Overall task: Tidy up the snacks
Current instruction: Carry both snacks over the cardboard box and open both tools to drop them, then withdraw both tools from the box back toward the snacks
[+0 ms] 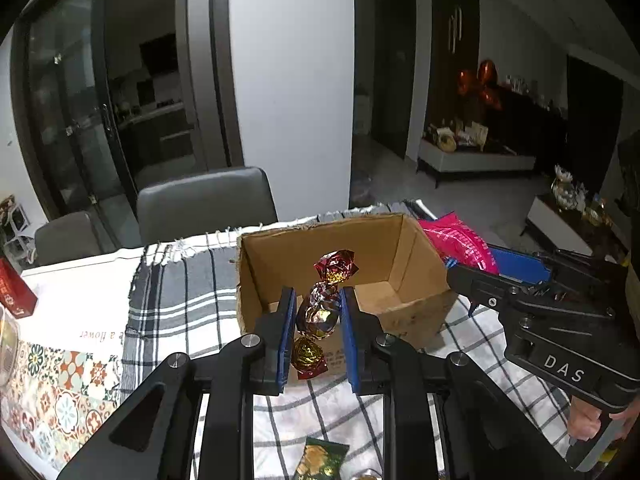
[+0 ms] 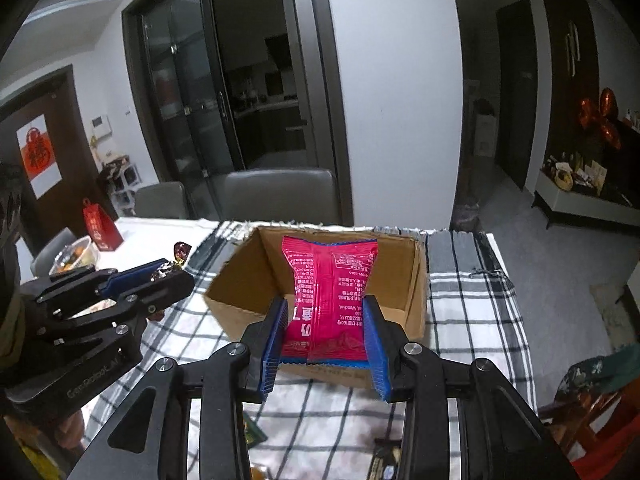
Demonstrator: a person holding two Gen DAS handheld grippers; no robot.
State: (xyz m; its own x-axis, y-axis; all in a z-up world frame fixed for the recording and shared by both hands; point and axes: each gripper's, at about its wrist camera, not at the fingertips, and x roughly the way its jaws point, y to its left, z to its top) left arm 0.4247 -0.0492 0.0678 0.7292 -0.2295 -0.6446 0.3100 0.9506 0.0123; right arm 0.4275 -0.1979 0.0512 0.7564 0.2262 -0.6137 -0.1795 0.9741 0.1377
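An open cardboard box (image 1: 404, 304) stands on a checked cloth; it also shows in the right wrist view (image 2: 236, 300). My left gripper (image 1: 318, 302) is shut on a foil-wrapped candy (image 1: 320, 312) with twisted red and gold ends, held upright above the box's near wall. My right gripper (image 2: 326, 312) is shut on a pink snack packet (image 2: 328, 292), held over the box's near edge. The packet (image 1: 460, 240) and right gripper also show in the left wrist view at the box's right. The left gripper (image 2: 160, 276) shows left of the box in the right wrist view.
A green snack packet (image 1: 320, 458) lies on the checked cloth (image 1: 180, 292) near me. More packets (image 2: 384, 460) lie at the bottom of the right wrist view. A red box (image 2: 100, 228) and a bowl of food (image 2: 74, 256) stand at the left. Grey chairs (image 2: 280, 196) stand behind the table.
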